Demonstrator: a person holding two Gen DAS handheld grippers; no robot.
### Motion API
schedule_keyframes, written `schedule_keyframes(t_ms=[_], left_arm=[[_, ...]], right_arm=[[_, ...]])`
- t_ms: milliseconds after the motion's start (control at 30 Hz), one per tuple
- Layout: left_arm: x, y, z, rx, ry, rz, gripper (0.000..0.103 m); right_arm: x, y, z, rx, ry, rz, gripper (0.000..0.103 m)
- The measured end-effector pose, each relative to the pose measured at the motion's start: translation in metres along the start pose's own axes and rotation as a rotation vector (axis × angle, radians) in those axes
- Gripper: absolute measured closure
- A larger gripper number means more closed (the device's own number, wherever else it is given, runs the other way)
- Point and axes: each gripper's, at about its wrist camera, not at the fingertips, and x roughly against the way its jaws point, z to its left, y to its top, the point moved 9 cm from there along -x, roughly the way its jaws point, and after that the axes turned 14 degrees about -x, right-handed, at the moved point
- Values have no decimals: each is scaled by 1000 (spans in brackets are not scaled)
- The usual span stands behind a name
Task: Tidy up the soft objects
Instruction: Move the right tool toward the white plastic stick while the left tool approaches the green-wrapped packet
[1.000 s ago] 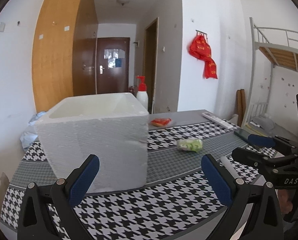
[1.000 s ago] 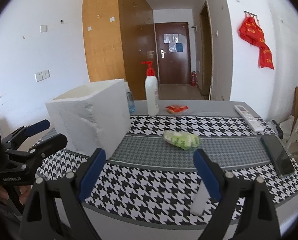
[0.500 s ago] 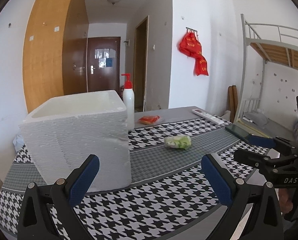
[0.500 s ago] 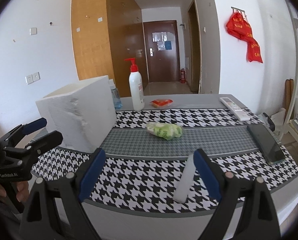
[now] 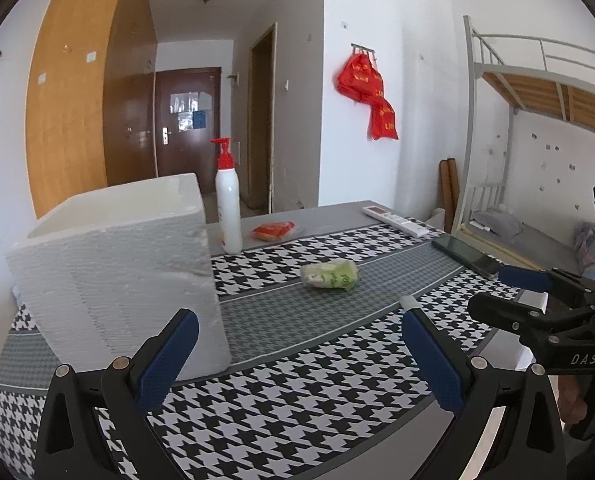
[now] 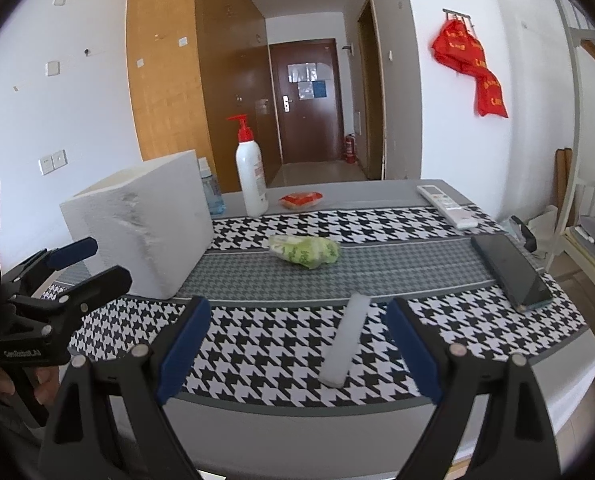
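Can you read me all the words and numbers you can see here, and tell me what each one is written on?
"DAS": white letters on the right tool, seen from the left camera.
White print on the left tool: too small to read.
Yellow characters on the red bags: blurred.
Print on the pump bottle, green packet, orange packet, remote and door notices: unreadable.

Foam box (image 6: 145, 224): white, rough, grainy, chipped at near corner. Desk (image 6: 257, 344): matt woven cloth w/ houndstooth print. Green pack (image 6: 303, 250) mid-desk: crinkly glossy plastic film. Pump bottle (image 6: 250, 178) at far edge: smooth white plastic. Phone (image 6: 511, 272) by right edge: glossy dark glass. Gripper pads (image 5: 165, 364): matt blue rubber-like.
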Motion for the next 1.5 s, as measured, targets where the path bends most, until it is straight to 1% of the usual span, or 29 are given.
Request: schedule_keyframes(t_ms=[400, 600, 1167, 1500], left_arm=[[-11, 9, -17, -32, -20, 13, 1], [-20, 18, -20, -44, -11, 22, 1], [-44, 28, -28, -58, 4, 38, 1], [-71, 32, -28, -54, 10, 87, 1]], right_arm=[[7, -1, -15, -23, -25, -10, 11], [10, 1, -25, -36, -32, -19, 11], [-2, 1, -47, -63, -28, 0, 11], [-17, -1, -56, -71, -14, 36, 11]])
